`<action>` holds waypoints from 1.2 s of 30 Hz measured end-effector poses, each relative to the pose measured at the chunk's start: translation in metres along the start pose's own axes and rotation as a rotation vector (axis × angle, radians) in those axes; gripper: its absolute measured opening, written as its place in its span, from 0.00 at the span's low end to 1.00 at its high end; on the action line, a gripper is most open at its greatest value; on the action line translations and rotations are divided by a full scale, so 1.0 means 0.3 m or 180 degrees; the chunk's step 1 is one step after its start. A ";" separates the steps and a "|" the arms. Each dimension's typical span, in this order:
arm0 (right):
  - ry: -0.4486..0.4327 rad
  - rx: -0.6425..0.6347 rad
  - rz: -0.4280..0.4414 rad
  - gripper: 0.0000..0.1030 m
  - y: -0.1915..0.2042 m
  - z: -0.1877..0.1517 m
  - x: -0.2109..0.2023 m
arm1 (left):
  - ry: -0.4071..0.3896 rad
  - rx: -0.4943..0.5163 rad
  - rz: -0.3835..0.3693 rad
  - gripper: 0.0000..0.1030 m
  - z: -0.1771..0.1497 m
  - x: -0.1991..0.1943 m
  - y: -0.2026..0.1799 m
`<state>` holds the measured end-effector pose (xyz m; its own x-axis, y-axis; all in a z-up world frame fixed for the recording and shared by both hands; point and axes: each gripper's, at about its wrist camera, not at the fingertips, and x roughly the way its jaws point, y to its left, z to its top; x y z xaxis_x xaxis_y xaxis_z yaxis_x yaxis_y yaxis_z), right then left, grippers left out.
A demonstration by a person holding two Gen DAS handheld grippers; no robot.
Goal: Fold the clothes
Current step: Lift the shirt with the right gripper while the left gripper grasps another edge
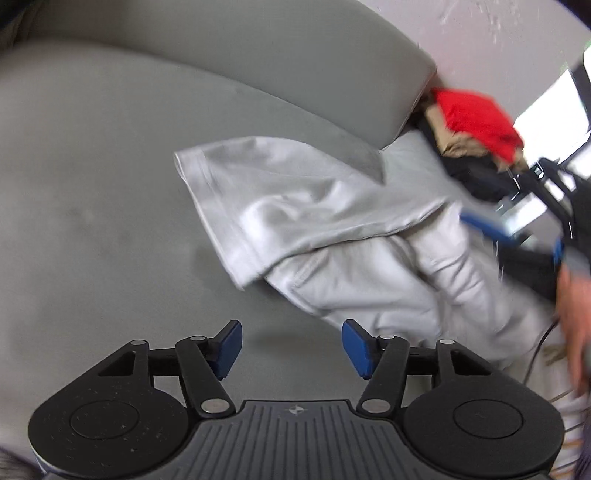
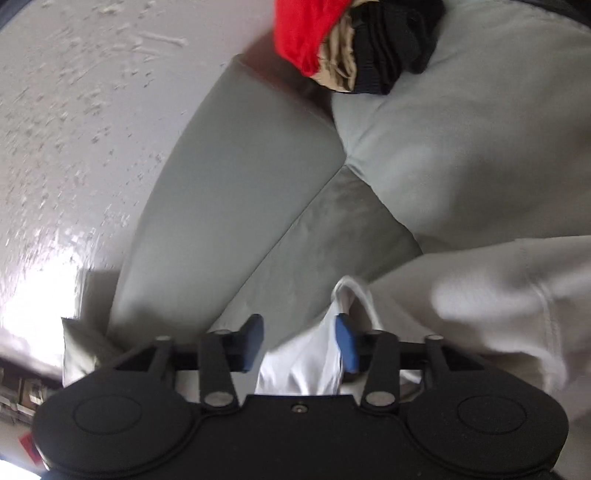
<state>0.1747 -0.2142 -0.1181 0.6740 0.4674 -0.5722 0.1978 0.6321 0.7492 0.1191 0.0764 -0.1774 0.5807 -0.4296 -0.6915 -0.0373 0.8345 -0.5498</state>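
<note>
A light grey garment (image 1: 332,221) lies crumpled on the grey sofa seat (image 1: 92,184), with one part folded over another. My left gripper (image 1: 291,347) hovers open just in front of its near edge, and nothing sits between its pads. In the right wrist view, my right gripper (image 2: 299,343) is open, and a white fold of the garment (image 2: 314,354) runs up between its fingers and touches the right pad. More of the garment (image 2: 480,295) spreads out to the right. One of the right gripper's blue fingers (image 1: 484,229) shows blurred over the garment's far side, with a hand (image 1: 572,295) behind it.
A pile of red, tan and black clothes (image 1: 476,122) sits in the sofa corner against the back cushion (image 1: 258,66), and is also seen as the pile (image 2: 314,33) at the top of the right wrist view. A textured white wall (image 2: 74,110) rises behind the sofa. Bare seat extends left of the garment.
</note>
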 end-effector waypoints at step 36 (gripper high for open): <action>-0.0468 0.0391 -0.0350 0.50 -0.474 -0.041 -0.471 | -0.0161 -0.1298 -0.1325 0.20 0.034 0.166 0.114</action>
<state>0.0424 -0.3626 -0.1479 0.7383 0.2989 -0.6046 0.3550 0.5900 0.7251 0.1550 0.0872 -0.2258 0.6513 -0.6676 -0.3608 -0.1017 0.3944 -0.9133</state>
